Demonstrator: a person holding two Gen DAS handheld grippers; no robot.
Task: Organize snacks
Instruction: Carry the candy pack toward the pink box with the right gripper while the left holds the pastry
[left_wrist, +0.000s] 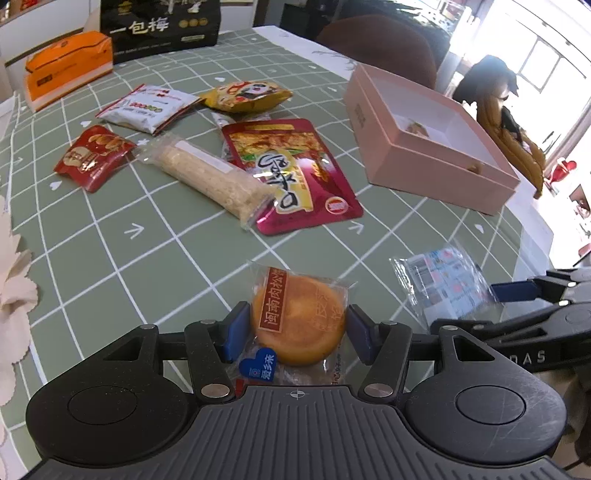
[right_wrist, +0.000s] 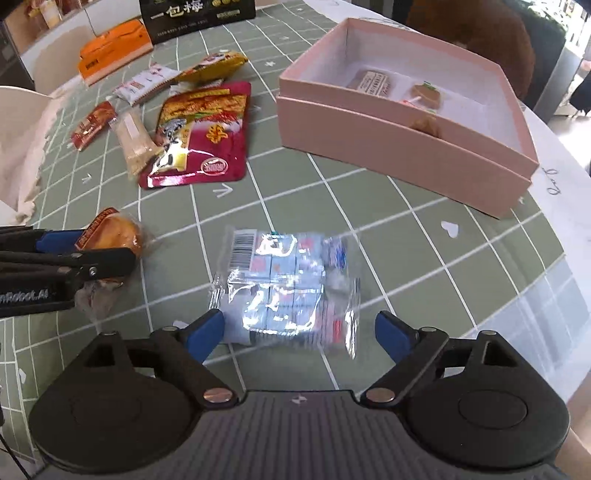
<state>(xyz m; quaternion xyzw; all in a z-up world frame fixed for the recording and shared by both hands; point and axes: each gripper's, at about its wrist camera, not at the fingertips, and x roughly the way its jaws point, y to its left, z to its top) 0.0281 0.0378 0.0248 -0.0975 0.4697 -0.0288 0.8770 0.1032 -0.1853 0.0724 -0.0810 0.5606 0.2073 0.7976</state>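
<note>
- The black box (left_wrist: 160, 27) at the far end of the table is cut off by the top edge in both views.
- The clear packet (right_wrist: 288, 288) is smeared by blur and glare; its print cannot be read.
- The pink box's (left_wrist: 436, 162) near wall hides most of its contents from the left wrist.
- The right claw (left_wrist: 517, 291) runs off the frame's right edge.

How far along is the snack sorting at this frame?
Early. Done: a few small snacks already lie in the pink box. In hand: the left gripper has its pads against the round pastry; the right gripper is open around the clear packet. Left: the red pouch, cereal bar and three smaller packs beyond.
</note>
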